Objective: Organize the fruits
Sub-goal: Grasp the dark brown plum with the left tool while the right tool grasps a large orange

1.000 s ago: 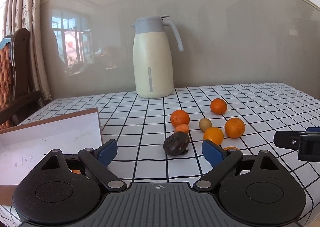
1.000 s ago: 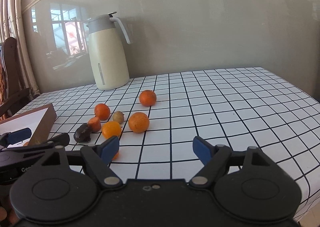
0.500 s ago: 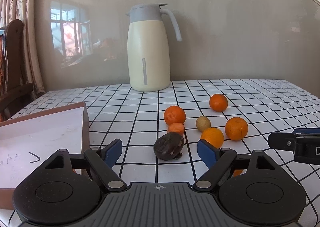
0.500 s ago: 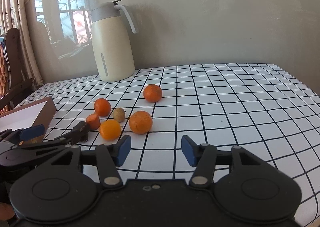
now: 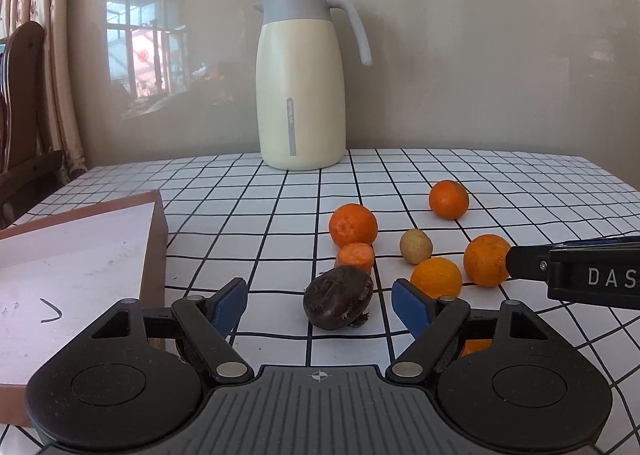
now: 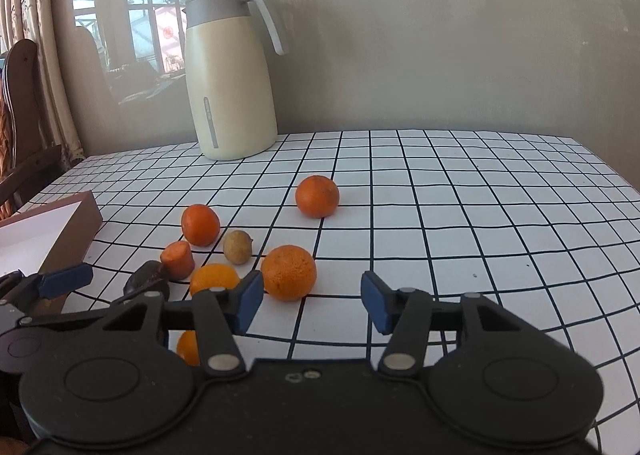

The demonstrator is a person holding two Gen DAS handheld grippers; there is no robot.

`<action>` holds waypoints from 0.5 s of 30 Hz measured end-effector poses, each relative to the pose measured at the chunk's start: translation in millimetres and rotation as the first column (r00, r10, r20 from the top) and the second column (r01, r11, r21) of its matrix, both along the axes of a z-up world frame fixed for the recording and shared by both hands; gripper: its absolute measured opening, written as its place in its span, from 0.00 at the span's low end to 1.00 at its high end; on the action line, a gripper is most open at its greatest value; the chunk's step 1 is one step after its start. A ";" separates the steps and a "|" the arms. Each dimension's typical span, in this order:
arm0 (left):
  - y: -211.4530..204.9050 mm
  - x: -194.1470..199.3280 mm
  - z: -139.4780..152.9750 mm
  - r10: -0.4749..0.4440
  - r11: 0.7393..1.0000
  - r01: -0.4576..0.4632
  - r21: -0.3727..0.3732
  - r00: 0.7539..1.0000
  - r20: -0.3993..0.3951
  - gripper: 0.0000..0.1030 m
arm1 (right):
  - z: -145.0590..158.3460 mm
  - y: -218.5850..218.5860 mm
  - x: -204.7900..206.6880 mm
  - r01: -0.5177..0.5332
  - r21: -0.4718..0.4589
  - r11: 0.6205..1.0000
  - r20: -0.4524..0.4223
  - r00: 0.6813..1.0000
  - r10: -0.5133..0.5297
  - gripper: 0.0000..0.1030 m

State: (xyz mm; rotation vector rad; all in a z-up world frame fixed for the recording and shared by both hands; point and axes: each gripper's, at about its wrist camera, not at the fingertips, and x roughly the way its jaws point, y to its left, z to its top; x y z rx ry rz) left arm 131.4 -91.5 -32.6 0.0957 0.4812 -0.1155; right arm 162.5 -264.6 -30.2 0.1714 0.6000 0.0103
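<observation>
Several oranges lie loose on the checked tablecloth, among them one at the back (image 5: pixel 449 199) and one at the right (image 5: pixel 486 259). With them are an orange stub (image 5: pixel 356 257), a small tan fruit (image 5: pixel 416 246) and a dark wrinkled fruit (image 5: pixel 338 303). My left gripper (image 5: pixel 320 307) is open, and the dark fruit sits between its blue pads, touching neither. My right gripper (image 6: pixel 312 303) is open and empty. A big orange (image 6: pixel 288 273) lies just ahead of its left pad. One right finger (image 5: pixel 528 263) reaches in beside the right orange.
A brown box with a white inside (image 5: pixel 80 255) lies at the left on the table. A cream jug with a grey lid (image 5: pixel 302 87) stands at the back by the wall. A wooden chair (image 5: pixel 20 115) and curtain are at the far left.
Both grippers have moved forward and lower toward the fruit. The right jaws have narrowed a lot, the left jaws a little. The dark fruit now lies between the left pads.
</observation>
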 end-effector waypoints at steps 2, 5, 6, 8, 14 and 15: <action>-0.7 3.3 -0.8 -0.001 1.000 0.001 0.001 1.000 -0.005 0.77 | -0.6 -0.6 3.7 0.001 0.011 1.000 -0.001 1.000 -0.001 0.44; -2.0 7.4 -3.0 -0.006 1.000 0.006 -0.001 1.000 -0.019 0.73 | -1.7 -0.9 8.5 0.002 0.027 1.000 -0.004 1.000 -0.001 0.41; -2.1 8.2 -3.2 -0.009 1.000 0.009 -0.004 1.000 -0.027 0.68 | -2.0 -0.9 10.0 0.001 0.031 1.000 -0.006 1.000 0.000 0.40; -3.1 10.5 -4.0 -0.014 1.000 0.014 -0.013 0.999 -0.042 0.64 | -2.9 -0.6 13.7 0.002 0.028 1.000 -0.009 1.000 -0.002 0.38; -6.1 14.6 -3.9 -0.022 0.999 0.020 -0.025 0.998 -0.062 0.64 | -4.7 -0.8 26.8 -0.009 0.052 0.999 -0.024 1.000 0.011 0.38; -6.3 15.3 -4.0 -0.023 0.999 0.021 -0.025 0.997 -0.067 0.64 | -5.5 -0.4 28.9 -0.011 0.056 0.998 -0.027 1.000 0.012 0.38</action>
